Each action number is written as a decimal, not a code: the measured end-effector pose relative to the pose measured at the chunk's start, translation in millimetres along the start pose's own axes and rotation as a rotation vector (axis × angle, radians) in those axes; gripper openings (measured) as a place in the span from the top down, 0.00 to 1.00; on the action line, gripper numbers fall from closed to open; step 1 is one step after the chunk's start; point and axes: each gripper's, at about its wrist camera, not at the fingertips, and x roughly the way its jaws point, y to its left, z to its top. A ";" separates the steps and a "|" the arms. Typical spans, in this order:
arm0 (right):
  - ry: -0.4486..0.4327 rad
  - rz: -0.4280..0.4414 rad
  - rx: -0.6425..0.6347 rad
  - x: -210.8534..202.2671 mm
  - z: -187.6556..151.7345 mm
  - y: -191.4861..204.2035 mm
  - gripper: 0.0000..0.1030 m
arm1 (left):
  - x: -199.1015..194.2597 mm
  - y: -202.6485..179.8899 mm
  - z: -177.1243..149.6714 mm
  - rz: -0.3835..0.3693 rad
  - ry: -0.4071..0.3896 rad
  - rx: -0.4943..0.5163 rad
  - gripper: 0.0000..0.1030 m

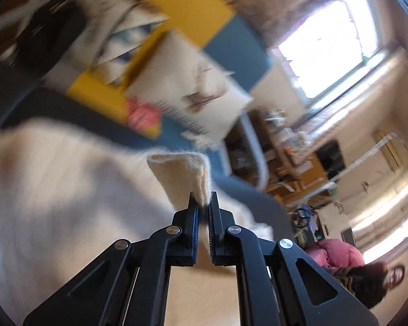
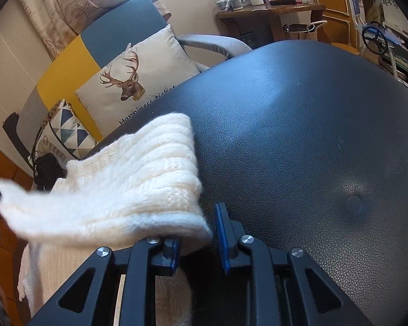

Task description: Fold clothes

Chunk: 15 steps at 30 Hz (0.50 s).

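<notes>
A cream knitted sweater (image 1: 54, 176) lies on a black leather surface (image 2: 299, 135). My left gripper (image 1: 202, 201) is shut on a folded corner (image 1: 179, 171) of it, and the corner sticks up past the fingertips. In the right wrist view the sweater (image 2: 127, 179) stretches from the far left edge, where that lifted end is blurred, over to my right gripper (image 2: 198, 225). Its thick hem drapes over the left finger and hides the tip. The right finger's blue pad (image 2: 221, 233) stands bare, with a dark gap beside it. The jaws stand partly apart and do not press the cloth.
Behind the leather surface stands a blue and yellow sofa (image 2: 117, 27) with a deer cushion (image 2: 138, 81), a triangle-patterned cushion (image 2: 68, 133) and a black bag (image 2: 47, 168). A wooden table (image 2: 269, 8) with jars stands at the back. A pink garment (image 1: 337, 252) lies at the lower right.
</notes>
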 end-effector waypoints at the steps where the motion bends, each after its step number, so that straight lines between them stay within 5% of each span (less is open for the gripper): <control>1: 0.005 -0.006 -0.011 -0.2 0.6 1.8 0.78 | 0.7 15.2 -6.2 0.020 0.010 -0.034 0.95; 5: 0.020 -0.046 -0.072 -0.2 2.5 12.1 0.78 | 4.8 43.3 -22.0 0.082 0.041 -0.063 0.95; 9: 0.038 -0.086 -0.123 -0.4 4.0 23.1 0.78 | 5.6 32.7 -24.0 0.121 0.041 0.031 0.95; 12: 0.053 -0.093 -0.127 -0.8 2.6 23.7 0.78 | 11.9 57.5 -29.7 0.048 0.129 -0.090 0.89; 15: 0.059 -0.092 -0.126 -0.7 3.4 23.0 0.78 | 5.0 83.8 -34.9 -0.021 0.127 -0.203 0.82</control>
